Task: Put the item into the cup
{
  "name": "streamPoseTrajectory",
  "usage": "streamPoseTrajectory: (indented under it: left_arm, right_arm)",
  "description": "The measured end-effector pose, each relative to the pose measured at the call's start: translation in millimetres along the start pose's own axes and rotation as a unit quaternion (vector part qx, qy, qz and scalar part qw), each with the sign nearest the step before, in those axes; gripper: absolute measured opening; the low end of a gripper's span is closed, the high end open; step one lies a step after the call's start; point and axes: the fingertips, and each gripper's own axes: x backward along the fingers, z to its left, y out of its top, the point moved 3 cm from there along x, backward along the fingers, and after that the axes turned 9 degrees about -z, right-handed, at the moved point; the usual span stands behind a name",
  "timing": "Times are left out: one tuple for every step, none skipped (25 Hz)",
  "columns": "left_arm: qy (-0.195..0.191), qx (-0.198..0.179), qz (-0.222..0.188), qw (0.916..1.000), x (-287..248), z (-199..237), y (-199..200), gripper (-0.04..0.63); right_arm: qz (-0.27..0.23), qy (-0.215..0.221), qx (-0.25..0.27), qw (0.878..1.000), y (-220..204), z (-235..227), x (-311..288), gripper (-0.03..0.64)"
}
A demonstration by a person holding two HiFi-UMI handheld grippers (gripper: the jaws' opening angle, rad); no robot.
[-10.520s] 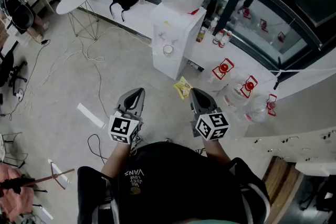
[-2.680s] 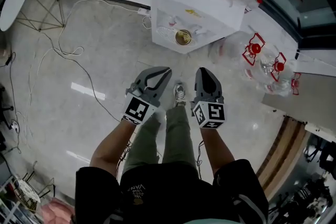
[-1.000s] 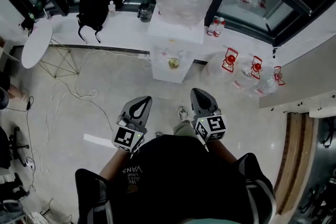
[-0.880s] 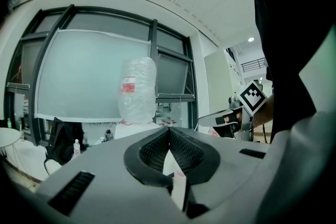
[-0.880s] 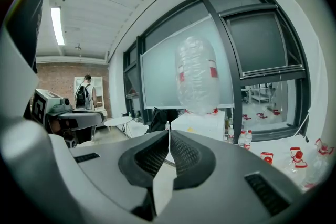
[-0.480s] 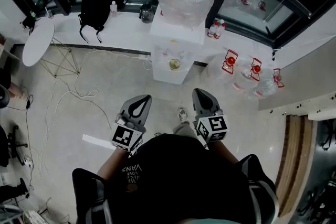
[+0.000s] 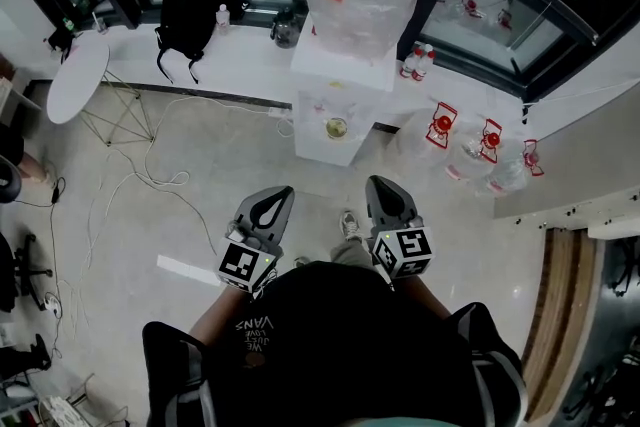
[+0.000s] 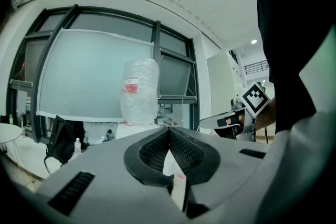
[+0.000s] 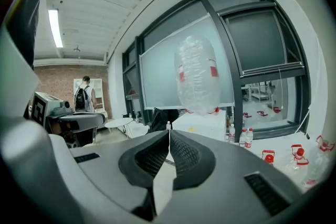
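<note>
Grey jaws of left gripper (image 7: 284,190) and right gripper (image 7: 376,181) are clenched empty. Yellowish contents in the cup (image 7: 336,128), at the dispenser's (image 7: 312,105) front edge, should be verified.

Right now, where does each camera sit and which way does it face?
Head view: on the person's head, steeply down at floor and water dispenser; left gripper, right gripper, shirt show.
Left gripper view: along its shut jaws toward the dispenser; right gripper at right.
Right gripper view: along its shut jaws, likewise; left gripper at left.
All share the dispenser.
</note>
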Motion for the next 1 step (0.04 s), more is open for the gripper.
streamPoseTrajectory:
  left_arm:
    - [0.001, 0.002, 0.0, 1.0, -0.9, 0.0, -1.1, 0.02]
  right_arm:
    - [-0.003, 0.001, -0.002, 1.0, 0.6, 0.1, -1.1, 0.046]
